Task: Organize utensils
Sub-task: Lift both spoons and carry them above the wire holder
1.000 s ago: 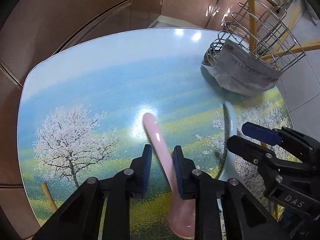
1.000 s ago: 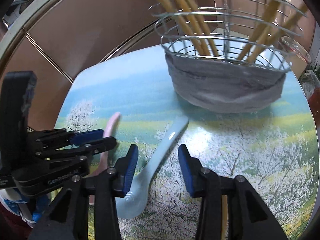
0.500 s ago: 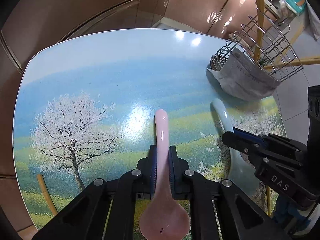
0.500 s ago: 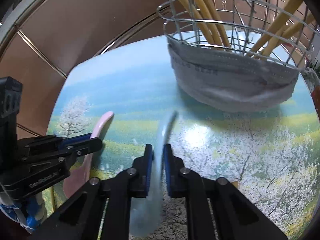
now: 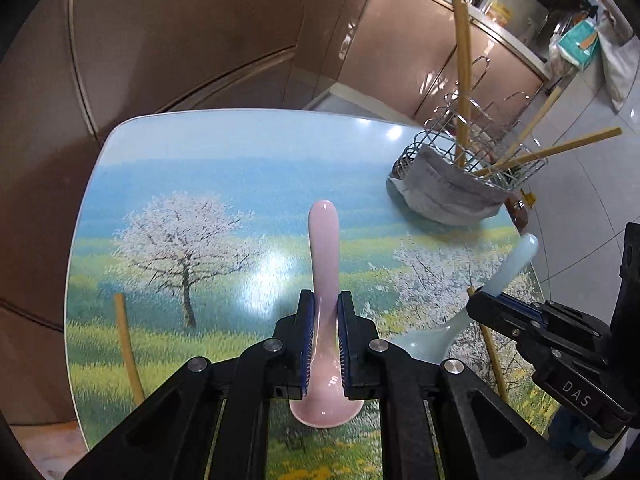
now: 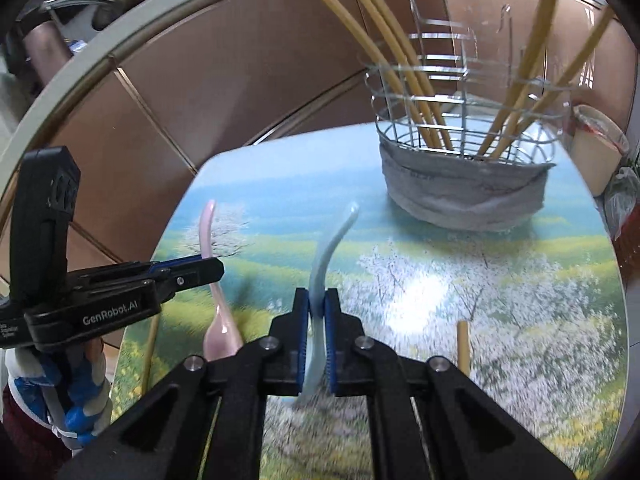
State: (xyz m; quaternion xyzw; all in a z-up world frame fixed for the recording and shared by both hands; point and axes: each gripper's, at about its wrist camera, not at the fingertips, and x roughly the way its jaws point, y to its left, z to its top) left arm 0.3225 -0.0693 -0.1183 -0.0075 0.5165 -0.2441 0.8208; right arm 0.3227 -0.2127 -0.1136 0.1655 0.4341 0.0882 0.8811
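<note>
Left gripper (image 5: 324,336) clamps the pink spoon (image 5: 323,264), right gripper (image 6: 317,336) clamps the blue spoon (image 6: 326,264), both clear of the table (image 5: 180,168), handles pointing forward; rack (image 6: 464,160) lies ahead-right, nearer the right gripper.

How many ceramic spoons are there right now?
2. The pink spoon is clamped in the left gripper; the pale blue spoon is clamped in the right gripper. None others visible.
</note>
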